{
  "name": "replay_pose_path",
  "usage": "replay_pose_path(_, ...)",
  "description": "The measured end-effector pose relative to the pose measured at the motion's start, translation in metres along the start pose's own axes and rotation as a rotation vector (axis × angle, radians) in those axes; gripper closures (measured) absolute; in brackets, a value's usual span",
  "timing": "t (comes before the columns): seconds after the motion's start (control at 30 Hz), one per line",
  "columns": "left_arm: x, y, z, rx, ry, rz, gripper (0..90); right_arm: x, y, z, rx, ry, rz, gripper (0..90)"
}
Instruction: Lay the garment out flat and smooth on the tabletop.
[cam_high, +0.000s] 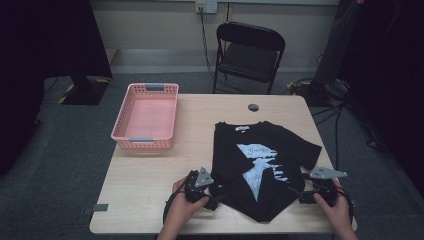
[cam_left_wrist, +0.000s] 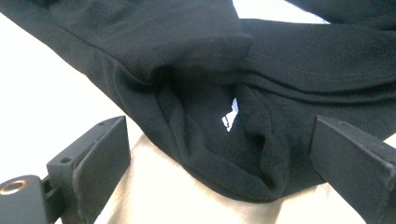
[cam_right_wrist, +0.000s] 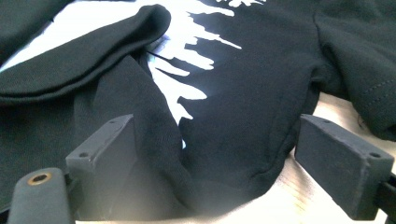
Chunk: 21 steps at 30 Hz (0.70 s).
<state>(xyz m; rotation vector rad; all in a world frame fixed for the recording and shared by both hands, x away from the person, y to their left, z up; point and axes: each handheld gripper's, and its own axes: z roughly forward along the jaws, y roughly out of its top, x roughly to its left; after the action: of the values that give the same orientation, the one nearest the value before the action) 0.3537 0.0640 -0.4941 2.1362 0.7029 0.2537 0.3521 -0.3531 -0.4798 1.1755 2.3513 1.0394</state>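
shirt (cam_high: 260, 162): black w/ white print, on table (cam_high: 150, 175), partly folded, near front edge
L gripper (cam_high: 212, 197): at shirt's lower-left corner, jaws apart, bunched hem between them, not pinched
R gripper (cam_high: 300, 192): at lower-right corner, jaws wide, cloth between, no grip yet
step: prob. lining up to grab the hem for a fold
next: close both on hem, then lift evenly
basket (cam_high: 146, 117): pink, far left, apart from shirt

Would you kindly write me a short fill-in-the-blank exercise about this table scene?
1. The black T-shirt lies flat on the wooden ____.
2. The pink ____ sits on the table's far left corner.
3. The left gripper has its fingers ____ around the shirt's hem.
4. Behind the table stands a black folding ____.

Answers: table; basket; open; chair
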Motion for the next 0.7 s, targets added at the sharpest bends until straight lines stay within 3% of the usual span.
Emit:
replay_pose_path(0.3, -0.0001, -0.0001, 0.0, -0.001, 0.0, 0.0, 5.5, 0.0003, 0.0004, 0.0026, 0.036, 0.006, 0.002, 10.8)
replay_pose_path(0.7, -0.0009, 0.0001, -0.0012, 0.003, 0.004, -0.007, 6.1, 0.0001, 0.0004, 0.0028, 0.038, 0.008, 0.003, 10.5)
